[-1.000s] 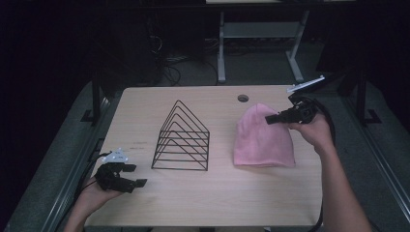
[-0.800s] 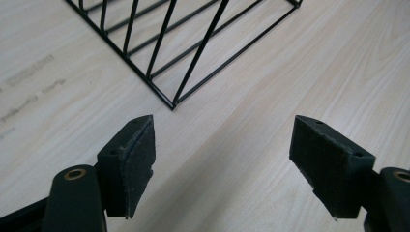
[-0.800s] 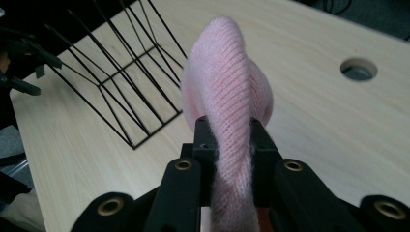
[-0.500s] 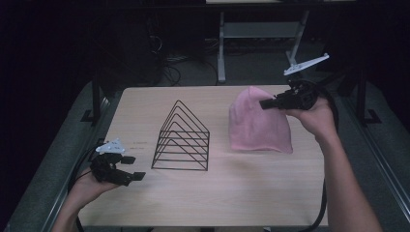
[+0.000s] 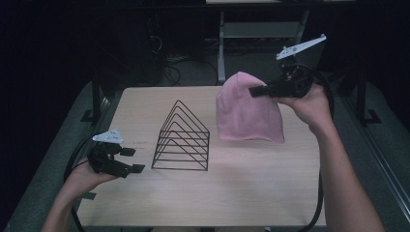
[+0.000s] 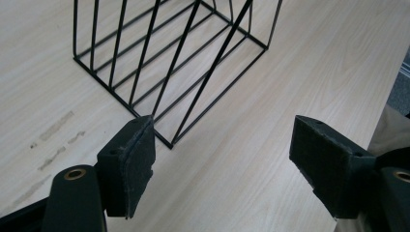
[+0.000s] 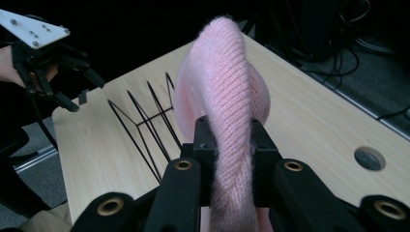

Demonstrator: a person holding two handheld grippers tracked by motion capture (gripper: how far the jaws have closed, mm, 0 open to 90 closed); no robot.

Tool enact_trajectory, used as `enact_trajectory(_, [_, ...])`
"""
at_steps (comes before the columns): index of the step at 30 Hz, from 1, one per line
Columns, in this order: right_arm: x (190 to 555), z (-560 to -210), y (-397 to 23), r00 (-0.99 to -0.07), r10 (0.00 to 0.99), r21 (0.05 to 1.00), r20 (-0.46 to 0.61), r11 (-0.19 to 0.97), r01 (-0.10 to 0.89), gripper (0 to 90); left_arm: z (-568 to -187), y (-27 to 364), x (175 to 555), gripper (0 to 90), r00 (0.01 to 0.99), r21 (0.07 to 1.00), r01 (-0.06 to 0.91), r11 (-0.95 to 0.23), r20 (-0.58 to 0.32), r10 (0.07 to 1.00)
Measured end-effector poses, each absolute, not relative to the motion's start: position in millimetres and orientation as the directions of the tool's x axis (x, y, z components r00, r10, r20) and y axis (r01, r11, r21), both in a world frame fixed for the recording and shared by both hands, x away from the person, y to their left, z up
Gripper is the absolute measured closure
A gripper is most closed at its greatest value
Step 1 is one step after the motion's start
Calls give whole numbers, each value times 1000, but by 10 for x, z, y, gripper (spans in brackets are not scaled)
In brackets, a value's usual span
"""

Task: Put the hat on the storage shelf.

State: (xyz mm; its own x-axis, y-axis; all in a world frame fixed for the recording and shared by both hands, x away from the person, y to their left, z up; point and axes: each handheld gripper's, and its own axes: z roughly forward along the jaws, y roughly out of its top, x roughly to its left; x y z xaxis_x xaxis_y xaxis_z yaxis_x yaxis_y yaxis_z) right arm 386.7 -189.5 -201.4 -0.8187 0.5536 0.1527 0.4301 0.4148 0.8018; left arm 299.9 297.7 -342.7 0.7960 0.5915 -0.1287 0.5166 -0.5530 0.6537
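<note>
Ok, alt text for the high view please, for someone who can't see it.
The right gripper holds a pink knit hat lifted above a wooden table. A black wire rack stands left of it, and the open left gripper hovers beside the rack.

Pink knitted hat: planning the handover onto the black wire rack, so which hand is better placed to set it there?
Right. Its tongs already pinch the pink knitted hat, lifted beside the black wire rack; the left tongs are open.
</note>
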Motion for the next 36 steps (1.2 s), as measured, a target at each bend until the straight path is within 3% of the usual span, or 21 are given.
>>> enact_trajectory(22, [3745,-1380,-1153,-900,430,847,70,451,281,783,-2966,2767,3210,246,834,677,475,-562,-142,534])
enact_trajectory(36, [3761,-1279,-734,-928,369,852,49,470,232,782,-2844,2700,3285,249,845,689,463,-557,-153,513])
